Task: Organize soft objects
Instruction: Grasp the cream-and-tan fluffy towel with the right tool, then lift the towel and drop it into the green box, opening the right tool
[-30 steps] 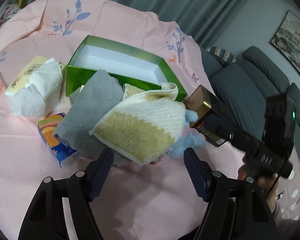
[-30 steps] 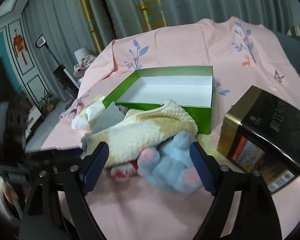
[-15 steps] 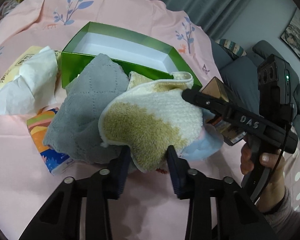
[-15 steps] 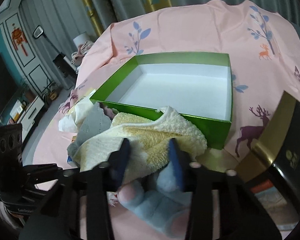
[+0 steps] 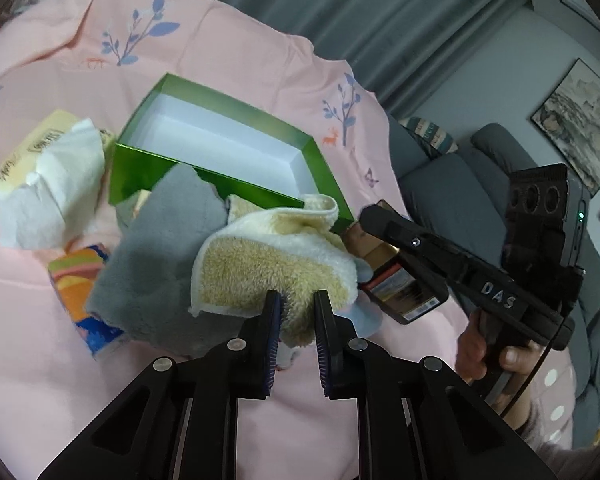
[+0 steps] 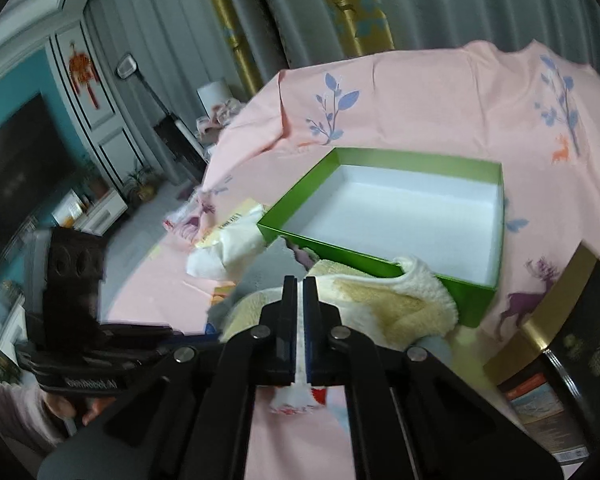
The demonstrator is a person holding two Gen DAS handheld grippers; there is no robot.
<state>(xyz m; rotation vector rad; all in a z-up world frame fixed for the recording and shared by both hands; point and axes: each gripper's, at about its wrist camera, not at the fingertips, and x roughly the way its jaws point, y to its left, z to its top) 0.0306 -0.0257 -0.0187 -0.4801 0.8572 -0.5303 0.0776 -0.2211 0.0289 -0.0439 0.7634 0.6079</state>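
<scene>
A cream and yellow fluffy towel lies folded over a grey cloth and a light blue plush toy, in front of an open green box with a white inside. My left gripper is shut on the towel's near edge. My right gripper is shut on another edge of the towel, with only a thin strip of cloth showing between its pads. In the left wrist view the right gripper reaches the towel from the right. The box holds nothing.
A pink printed cloth covers the table. A torn tissue pack and a colourful packet lie left of the pile. A dark and gold tin stands right of it. A grey sofa sits beyond the table's right edge.
Both grippers went from wide open to shut on the cream towel. The right gripper moved in over the pile, and the towel's edges have risen a little.
</scene>
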